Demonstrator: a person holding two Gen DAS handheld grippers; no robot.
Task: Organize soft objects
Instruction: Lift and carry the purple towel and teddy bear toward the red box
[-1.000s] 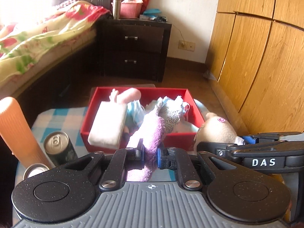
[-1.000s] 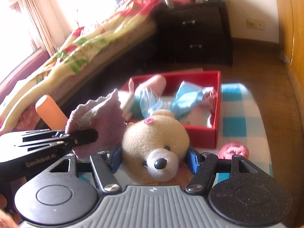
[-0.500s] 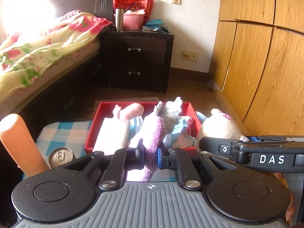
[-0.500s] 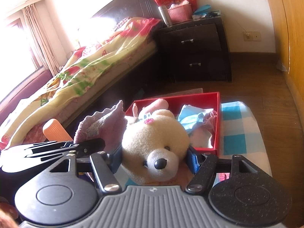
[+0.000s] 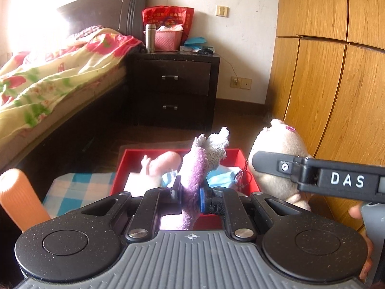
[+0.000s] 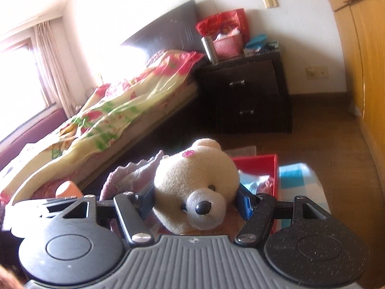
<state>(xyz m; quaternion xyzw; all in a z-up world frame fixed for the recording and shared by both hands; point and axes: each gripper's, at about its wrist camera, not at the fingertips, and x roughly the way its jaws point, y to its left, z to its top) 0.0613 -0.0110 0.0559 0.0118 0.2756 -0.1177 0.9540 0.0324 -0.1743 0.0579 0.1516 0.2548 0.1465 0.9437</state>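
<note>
My left gripper [image 5: 190,193] is shut on a purple and grey fuzzy cloth [image 5: 204,159], which sticks up between its pads above the red box [image 5: 247,168]. Inside the box lie a pink plush [image 5: 163,163], a white pad and light blue cloth. My right gripper [image 6: 196,198] is shut on a cream teddy bear [image 6: 192,180], its blue pads pressing both sides of the head. The bear [image 5: 279,154] also shows at the right of the left wrist view, behind the right gripper's black finger. In the right wrist view the purple cloth [image 6: 134,173] hangs left of the bear.
The red box [image 6: 264,166] sits on a blue and white checked cloth [image 5: 79,185]. An orange ribbed cylinder [image 5: 19,197] stands at the left. Beyond are a bed [image 5: 48,82] with a flowered quilt, a dark nightstand [image 5: 173,89] and a wooden wardrobe [image 5: 336,84].
Both grippers have risen with their loads and tilted up; the box and checked cloth sit lower in both views. The drink can at the left has dropped out of sight.
</note>
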